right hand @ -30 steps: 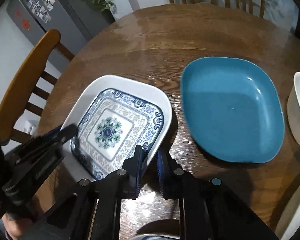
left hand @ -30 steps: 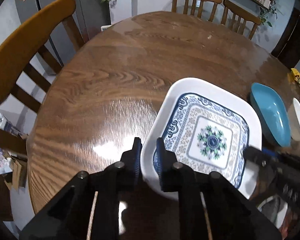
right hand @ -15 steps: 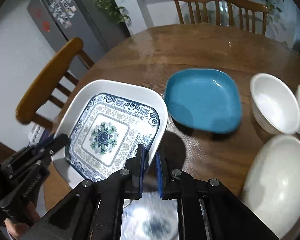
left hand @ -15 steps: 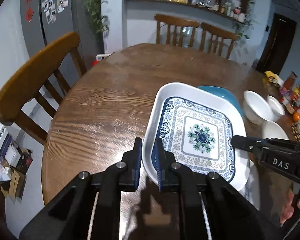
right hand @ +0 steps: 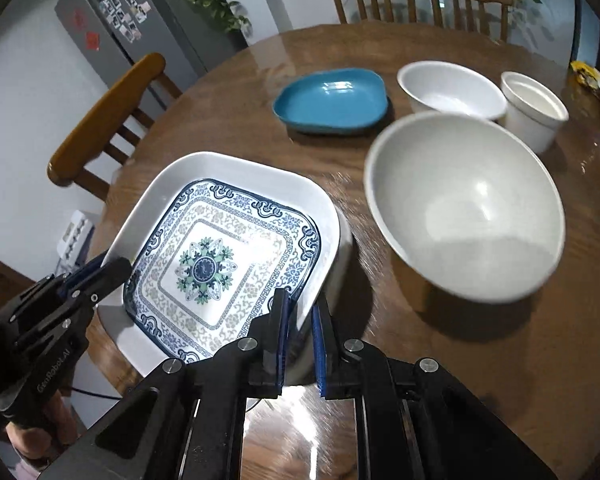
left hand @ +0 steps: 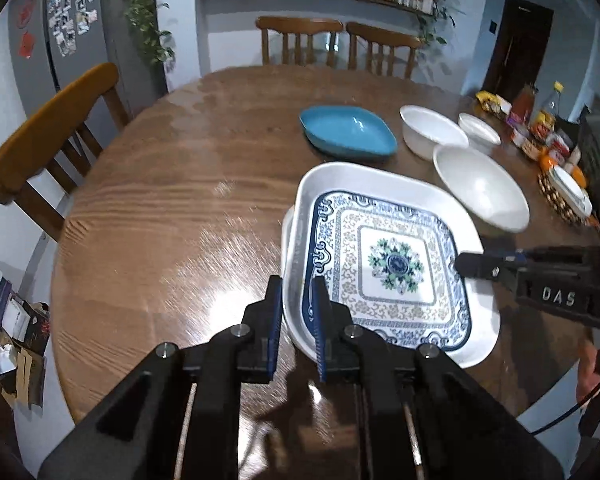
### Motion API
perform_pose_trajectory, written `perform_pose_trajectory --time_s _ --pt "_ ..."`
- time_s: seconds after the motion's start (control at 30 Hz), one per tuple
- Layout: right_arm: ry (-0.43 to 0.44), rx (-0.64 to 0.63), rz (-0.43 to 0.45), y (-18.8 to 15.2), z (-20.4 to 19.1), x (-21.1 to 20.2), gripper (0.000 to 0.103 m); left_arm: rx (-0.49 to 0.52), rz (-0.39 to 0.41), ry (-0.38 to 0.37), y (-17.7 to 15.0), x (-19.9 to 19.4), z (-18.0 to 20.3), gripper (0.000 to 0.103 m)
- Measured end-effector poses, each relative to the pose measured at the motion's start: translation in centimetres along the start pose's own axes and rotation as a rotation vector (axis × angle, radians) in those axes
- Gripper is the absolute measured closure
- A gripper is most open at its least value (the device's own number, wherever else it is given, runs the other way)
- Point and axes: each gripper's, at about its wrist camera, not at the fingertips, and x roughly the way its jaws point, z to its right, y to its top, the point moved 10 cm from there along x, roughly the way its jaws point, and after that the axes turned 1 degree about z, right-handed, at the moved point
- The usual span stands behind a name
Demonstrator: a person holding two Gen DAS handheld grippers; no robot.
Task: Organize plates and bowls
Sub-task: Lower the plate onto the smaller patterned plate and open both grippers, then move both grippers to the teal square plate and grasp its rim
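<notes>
A white square plate with a blue floral pattern [left hand: 392, 264] [right hand: 220, 256] is held by both grippers above the near part of the round wooden table [left hand: 180, 208]. My left gripper [left hand: 296, 312] is shut on its left rim; my right gripper [right hand: 300, 320] is shut on its right rim. Another white dish edge [left hand: 287, 236] shows just under the plate. A blue plate [left hand: 348, 132] [right hand: 332, 100], a large white bowl [left hand: 480, 188] [right hand: 464, 204] and two smaller white bowls [right hand: 452, 88] [right hand: 534, 108] stand farther back.
Wooden chairs stand at the left [left hand: 48, 136] and far side [left hand: 336, 44] of the table. Snack packets, bottles and a basket [left hand: 564, 196] crowd the right edge. A grey fridge [left hand: 72, 28] is at the back left.
Both grippers have pulled back toward the near edge with the patterned plate, raising the view. The bowls and blue plate now lie farther away, and a dish edge shows beneath the plate.
</notes>
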Motion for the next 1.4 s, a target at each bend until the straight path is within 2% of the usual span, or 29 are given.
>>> perform_pose_trajectory --time_s 0.2,0.37,0.53,0.7,0.8,0.87,0.9,1.0,1.13,1.4 --pt "-0.059 -0.018 -0.03 -0.3 0.2 2.0 0.09 -0.009 -0.068 0.027 -1.7 2.9 0.2 0.092" --pt "-0.097 -0.046 -0.024 1.2 -0.3 3.4 0.09 -0.001 -0.103 0.048 -1.5 4.6 -0.3 0.091" --pt "-0.133 -0.068 -0.016 2.9 -0.9 4.9 0.09 -0.003 -0.099 0.087 -0.7 6.1 -1.3 0.091" --pt "-0.11 -0.064 0.013 4.7 -1.5 6.0 0.09 -0.036 -0.083 0.105 0.7 6.7 -2.7 0.091" --pt "-0.119 -0.078 -0.001 4.8 -1.8 6.3 0.09 -0.026 -0.066 0.13 1.4 6.2 -3.2 0.09" --pt "-0.133 -0.084 0.012 5.1 -1.6 5.8 0.09 -0.011 -0.042 0.129 2.0 5.4 -3.0 0.083" --pt "-0.135 -0.081 0.021 5.3 -1.5 5.4 0.09 -0.006 -0.031 0.133 2.2 4.9 -3.0 0.072" --pt "-0.108 -0.071 0.057 6.2 -1.6 3.4 0.09 -0.019 0.016 0.135 3.4 3.2 -3.5 0.051" --pt "-0.094 -0.049 0.11 8.2 -1.2 0.8 0.09 -0.057 0.053 0.122 5.5 1.9 -4.1 0.033" --pt "-0.033 0.082 0.089 11.8 1.8 -0.3 0.08 -0.116 0.045 0.064 10.0 3.0 -2.6 0.021"
